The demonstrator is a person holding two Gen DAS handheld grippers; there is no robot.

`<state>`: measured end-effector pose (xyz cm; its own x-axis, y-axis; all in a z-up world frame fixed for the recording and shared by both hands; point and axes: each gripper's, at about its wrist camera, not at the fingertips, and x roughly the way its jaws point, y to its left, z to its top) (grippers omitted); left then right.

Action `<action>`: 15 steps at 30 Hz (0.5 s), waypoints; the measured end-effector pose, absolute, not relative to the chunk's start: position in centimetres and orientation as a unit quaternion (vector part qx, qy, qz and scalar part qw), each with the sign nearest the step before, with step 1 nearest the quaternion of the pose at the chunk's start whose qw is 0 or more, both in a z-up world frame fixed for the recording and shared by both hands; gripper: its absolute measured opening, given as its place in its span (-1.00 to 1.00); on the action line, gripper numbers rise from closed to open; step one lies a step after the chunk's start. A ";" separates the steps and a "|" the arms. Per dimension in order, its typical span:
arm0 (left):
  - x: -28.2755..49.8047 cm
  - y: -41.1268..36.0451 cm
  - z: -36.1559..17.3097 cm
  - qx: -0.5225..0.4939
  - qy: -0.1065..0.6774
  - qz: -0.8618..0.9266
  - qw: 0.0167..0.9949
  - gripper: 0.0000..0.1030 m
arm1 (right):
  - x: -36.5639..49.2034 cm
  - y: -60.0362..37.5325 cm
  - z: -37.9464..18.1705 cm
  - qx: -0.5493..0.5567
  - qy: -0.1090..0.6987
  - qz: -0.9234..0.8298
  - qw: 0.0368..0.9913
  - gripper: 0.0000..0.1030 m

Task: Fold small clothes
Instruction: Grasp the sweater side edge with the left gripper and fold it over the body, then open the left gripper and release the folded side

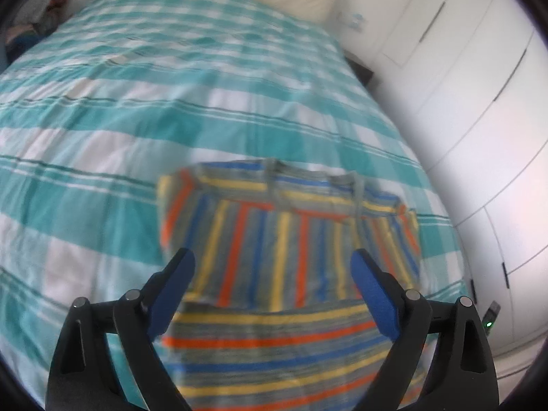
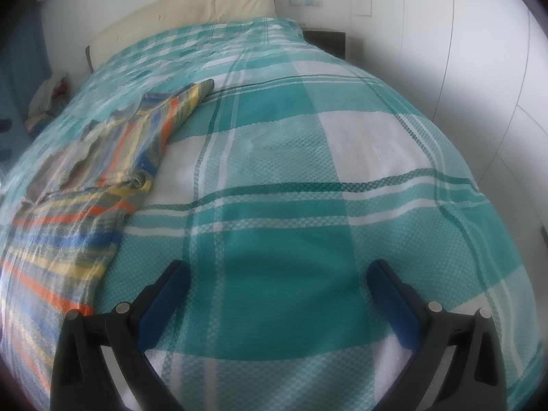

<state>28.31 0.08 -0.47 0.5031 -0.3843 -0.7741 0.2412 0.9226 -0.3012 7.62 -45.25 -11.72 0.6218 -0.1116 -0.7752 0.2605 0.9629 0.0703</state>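
A small striped garment (image 1: 287, 239) in grey, orange, blue and yellow lies on the teal and white checked bedspread (image 1: 137, 120). It looks partly folded, with one layer's stripes running across those of the other. My left gripper (image 1: 274, 274) is open and empty, hovering just above the garment. In the right wrist view the same garment (image 2: 102, 157) lies at the left. My right gripper (image 2: 277, 284) is open and empty over bare bedspread (image 2: 308, 171), to the right of the garment.
A cream headboard (image 2: 191, 3) stands at the far end of the bed. White wardrobe doors (image 1: 462, 102) run along the right side. A dark bedside table (image 2: 325, 39) sits by the far right corner. Some clutter (image 2: 48, 99) lies on the floor at the left.
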 end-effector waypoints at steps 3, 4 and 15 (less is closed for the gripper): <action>26.5 4.8 0.2 -0.028 0.462 -0.120 0.878 0.82 | 7.7 -45.2 -11.7 0.087 0.423 -0.104 0.896 0.99; 25.9 6.2 0.5 -0.007 0.460 -0.102 0.882 0.82 | 7.7 -45.2 -11.7 0.087 0.423 -0.104 0.896 0.99; 22.7 14.3 -4.8 0.025 0.469 -0.018 0.883 0.95 | 7.7 -45.1 -11.9 0.083 0.422 -0.107 0.897 0.99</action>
<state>22.71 14.26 -4.83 0.5593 -0.0080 -0.8290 0.0541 0.9982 0.0268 7.72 -45.08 -11.86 0.6219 -0.1213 -0.7737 0.2612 0.9635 0.0589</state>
